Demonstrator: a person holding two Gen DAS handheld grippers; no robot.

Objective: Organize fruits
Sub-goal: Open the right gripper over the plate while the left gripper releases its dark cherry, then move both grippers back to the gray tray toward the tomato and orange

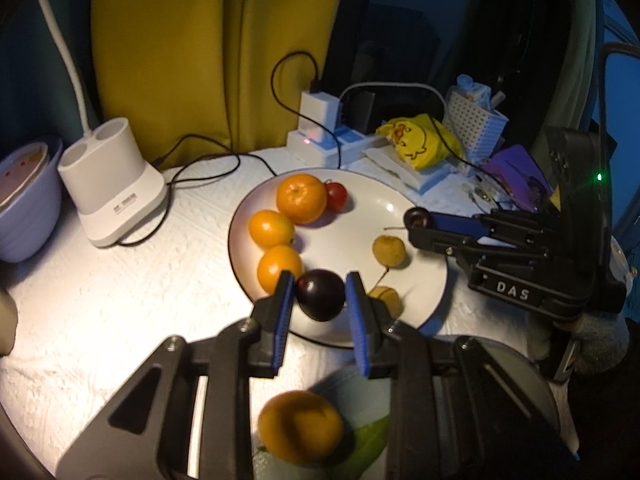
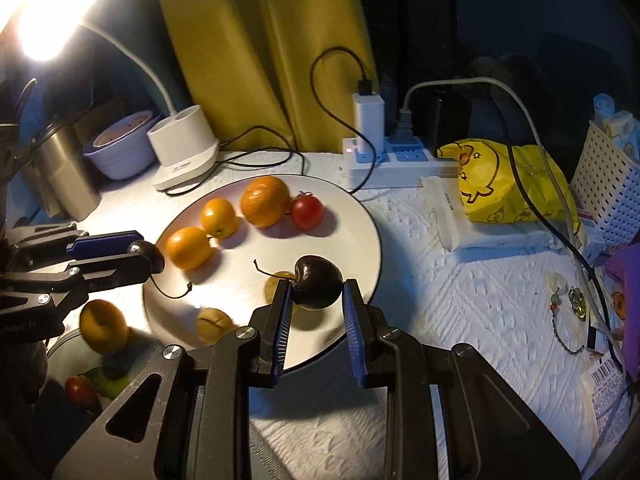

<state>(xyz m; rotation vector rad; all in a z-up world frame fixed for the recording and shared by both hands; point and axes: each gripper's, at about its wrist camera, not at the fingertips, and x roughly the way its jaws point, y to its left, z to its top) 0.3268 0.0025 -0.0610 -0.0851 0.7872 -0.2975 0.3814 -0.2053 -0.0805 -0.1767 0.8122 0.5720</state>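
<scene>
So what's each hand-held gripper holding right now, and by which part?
Each holds a dark cherry by its round body, pads on opposite sides: left hand-held gripper on cherry, right hand-held gripper on cherry, stem free.

1. Your lamp (image 2: 52, 8) glares bright at 10 o'clock.
2. Your plate (image 2: 360, 216) shines; fruits throw dark shadows.
3. Your picture edges bend and go dark.
4. The orange (image 1: 300, 426) at 6 o'clock looks blurry.
</scene>
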